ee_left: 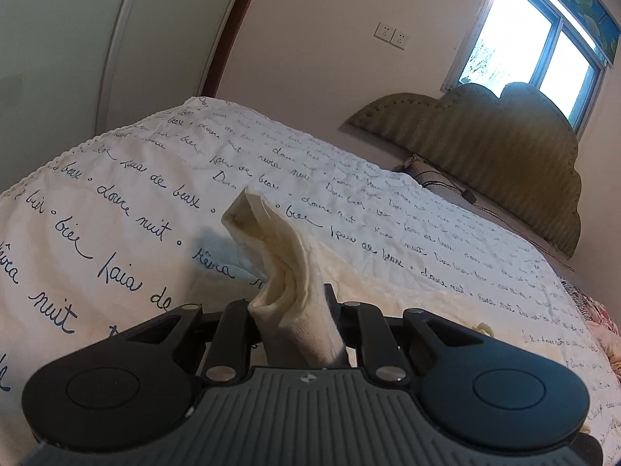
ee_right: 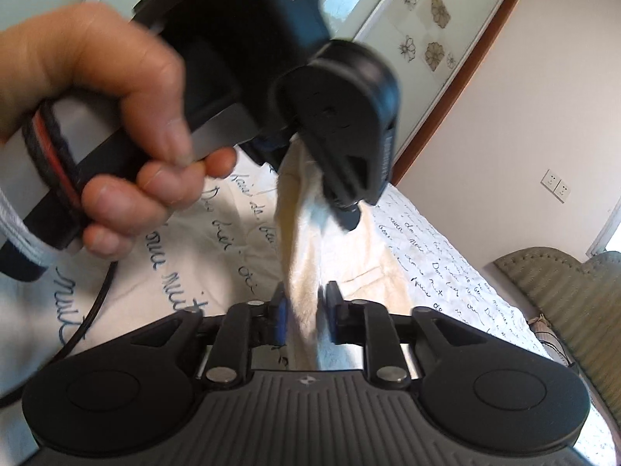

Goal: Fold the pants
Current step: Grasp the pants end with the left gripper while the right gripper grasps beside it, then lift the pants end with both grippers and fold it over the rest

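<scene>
The cream pants (ee_left: 271, 240) lie on a white bed cover with blue handwriting (ee_left: 116, 213). My left gripper (ee_left: 291, 303) is shut on a bunched fold of them, and the fold stands up past the fingertips. In the right wrist view, a strip of the pants (ee_right: 299, 240) hangs stretched between both grippers. My right gripper (ee_right: 304, 310) is shut on its lower end, blue pads pressing each side. The left gripper (ee_right: 343, 211), held by a hand (ee_right: 116, 116), pinches the upper end just above and ahead of the right one.
A padded olive headboard (ee_left: 504, 147) stands at the far end of the bed under a window (ee_left: 524, 46). A cable (ee_left: 446, 186) and a small bag lie near it. Wardrobe doors with flower prints (ee_right: 407, 39) line the wall. The bed cover (ee_right: 194, 272) spreads left.
</scene>
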A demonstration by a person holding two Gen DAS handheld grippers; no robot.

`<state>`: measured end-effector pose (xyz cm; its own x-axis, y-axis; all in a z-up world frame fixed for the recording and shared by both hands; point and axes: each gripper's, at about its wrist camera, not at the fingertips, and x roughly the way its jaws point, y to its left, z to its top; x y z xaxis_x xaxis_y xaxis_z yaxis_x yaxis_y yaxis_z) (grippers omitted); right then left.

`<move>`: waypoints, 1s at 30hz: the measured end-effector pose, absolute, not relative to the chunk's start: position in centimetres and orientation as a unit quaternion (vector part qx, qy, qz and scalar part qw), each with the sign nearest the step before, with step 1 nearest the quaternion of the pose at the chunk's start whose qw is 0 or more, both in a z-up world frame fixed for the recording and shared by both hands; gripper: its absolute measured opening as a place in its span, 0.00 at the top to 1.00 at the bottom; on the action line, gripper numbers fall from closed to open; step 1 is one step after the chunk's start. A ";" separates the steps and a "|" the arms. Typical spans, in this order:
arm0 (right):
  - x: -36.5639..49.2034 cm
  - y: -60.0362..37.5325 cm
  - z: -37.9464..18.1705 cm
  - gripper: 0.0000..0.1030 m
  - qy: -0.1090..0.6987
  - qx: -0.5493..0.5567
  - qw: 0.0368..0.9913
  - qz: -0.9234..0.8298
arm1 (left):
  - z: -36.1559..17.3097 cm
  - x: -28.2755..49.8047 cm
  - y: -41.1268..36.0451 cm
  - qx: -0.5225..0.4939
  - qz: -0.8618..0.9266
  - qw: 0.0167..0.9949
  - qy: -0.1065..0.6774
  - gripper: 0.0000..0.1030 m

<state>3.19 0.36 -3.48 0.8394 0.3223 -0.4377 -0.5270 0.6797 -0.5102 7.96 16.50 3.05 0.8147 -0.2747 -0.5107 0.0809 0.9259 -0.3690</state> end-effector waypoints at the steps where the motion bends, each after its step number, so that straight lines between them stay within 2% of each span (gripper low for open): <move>1: 3.1 0.1 -3.4 0.73 0.154 -0.324 0.904 0.232 | 3.2 8.0 16.5 -0.173 -0.096 0.936 0.292 0.84; 3: 3.3 0.6 -3.7 0.70 0.156 -0.329 0.905 0.221 | 3.7 8.1 16.4 -0.180 -0.102 0.933 0.295 0.84; 6: 3.8 1.7 -4.1 0.62 0.151 -0.341 0.903 0.213 | 4.5 8.0 16.0 -0.177 -0.116 0.932 0.295 0.85; 8: 4.4 2.4 -4.1 0.62 0.135 -0.344 0.907 0.202 | 4.7 8.2 15.7 -0.168 -0.118 0.932 0.298 0.84; 10: 4.9 2.1 -3.5 0.68 0.130 -0.318 0.916 0.207 | 4.5 8.6 15.7 -0.161 -0.119 0.931 0.304 0.84; 11: 5.2 1.8 -3.0 0.76 0.132 -0.297 0.922 0.210 | 4.4 8.9 15.8 -0.157 -0.121 0.931 0.307 0.75; 13: 5.8 1.1 -2.2 0.87 0.146 -0.261 0.928 0.222 | 4.2 9.7 16.3 -0.163 -0.128 0.925 0.320 0.68; 15: 5.7 0.7 -2.1 0.88 0.141 -0.257 0.931 0.218 | 3.7 10.7 17.1 -0.189 -0.148 0.911 0.337 0.55; 18: 5.4 0.5 -2.2 0.88 0.138 -0.259 0.931 0.218 | 2.4 12.2 18.2 -0.231 -0.158 0.890 0.359 0.41; 22: 4.9 0.3 -2.2 0.88 0.133 -0.262 0.930 0.219 | 0.0 14.4 20.3 -0.316 -0.164 0.849 0.391 0.37; 24: 5.0 1.3 -3.0 0.88 0.137 -0.264 0.929 0.222 | -1.4 15.1 21.3 -0.361 -0.158 0.826 0.404 0.39; 25: 5.0 1.3 -3.1 0.88 0.138 -0.265 0.928 0.222 | -1.8 15.2 21.5 -0.368 -0.158 0.822 0.405 0.45; 26: 5.1 1.3 -3.0 0.88 0.141 -0.267 0.928 0.221 | -1.8 15.2 21.5 -0.360 -0.151 0.826 0.406 0.61; 27: 5.6 1.2 -3.0 0.88 0.145 -0.270 0.926 0.221 | -1.8 15.2 21.5 -0.348 -0.144 0.832 0.408 0.72; 29: 5.4 1.6 -3.3 0.86 0.155 -0.287 0.919 0.223 | -1.5 14.8 21.4 -0.330 -0.139 0.842 0.404 0.82; 30: 5.2 1.8 -3.6 0.85 0.158 -0.294 0.916 0.224 | -1.3 14.6 21.2 -0.324 -0.137 0.845 0.402 0.84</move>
